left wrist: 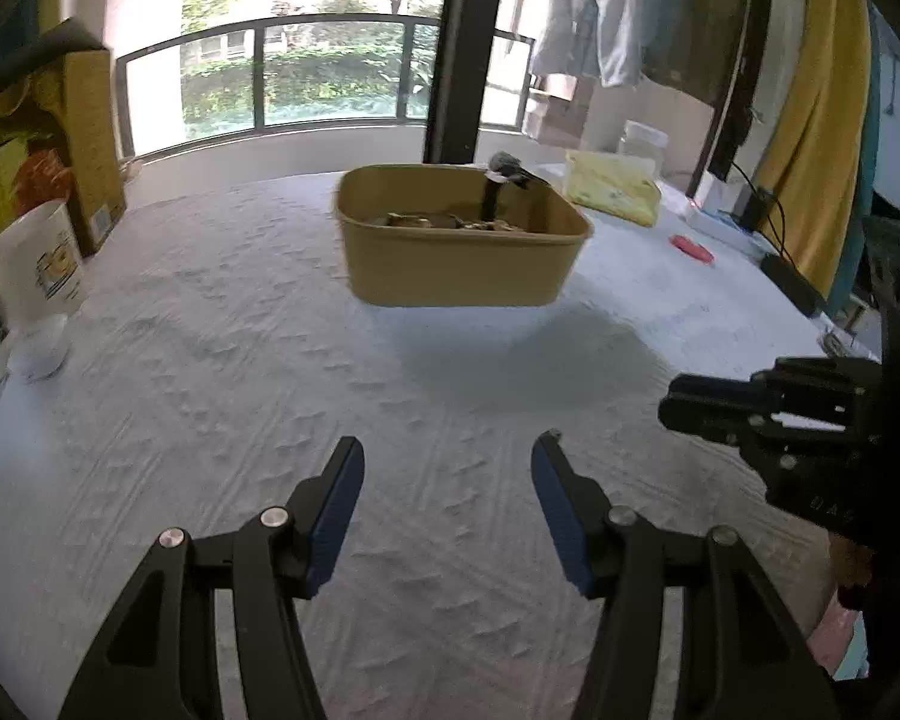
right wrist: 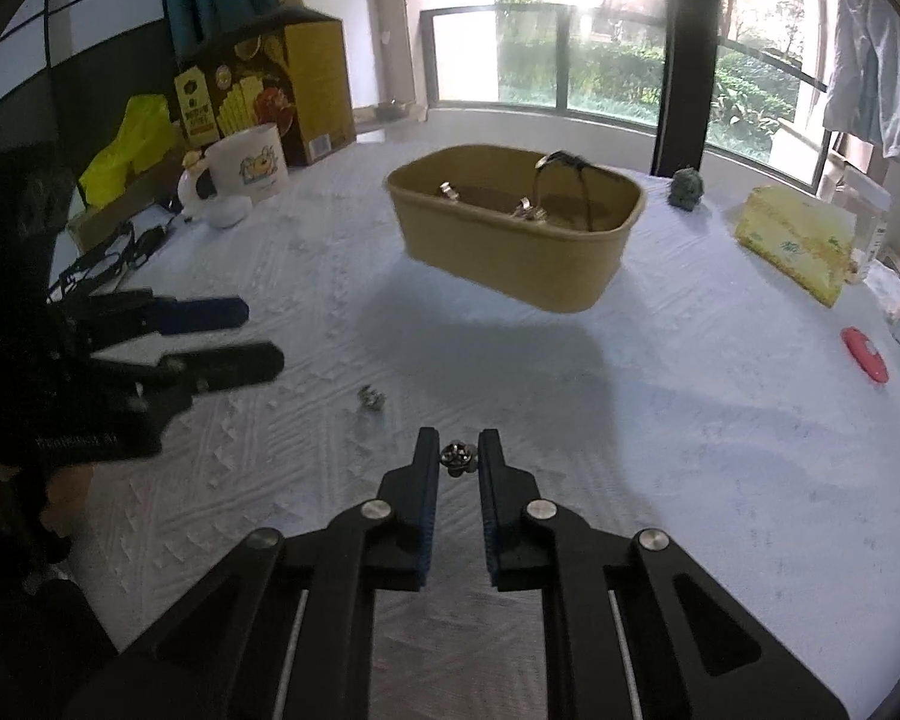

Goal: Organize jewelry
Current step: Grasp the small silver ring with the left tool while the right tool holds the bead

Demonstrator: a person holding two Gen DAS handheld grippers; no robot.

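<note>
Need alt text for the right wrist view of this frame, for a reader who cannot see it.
The right gripper is shut on a small silver ring just above a white textured tablecloth. A second silver piece lies on the cloth to its left, near the open left gripper. Behind sits a tan tub holding more jewelry.

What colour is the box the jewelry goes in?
Tan, kraft-paper brown box; the right wrist view shows it best.
</note>
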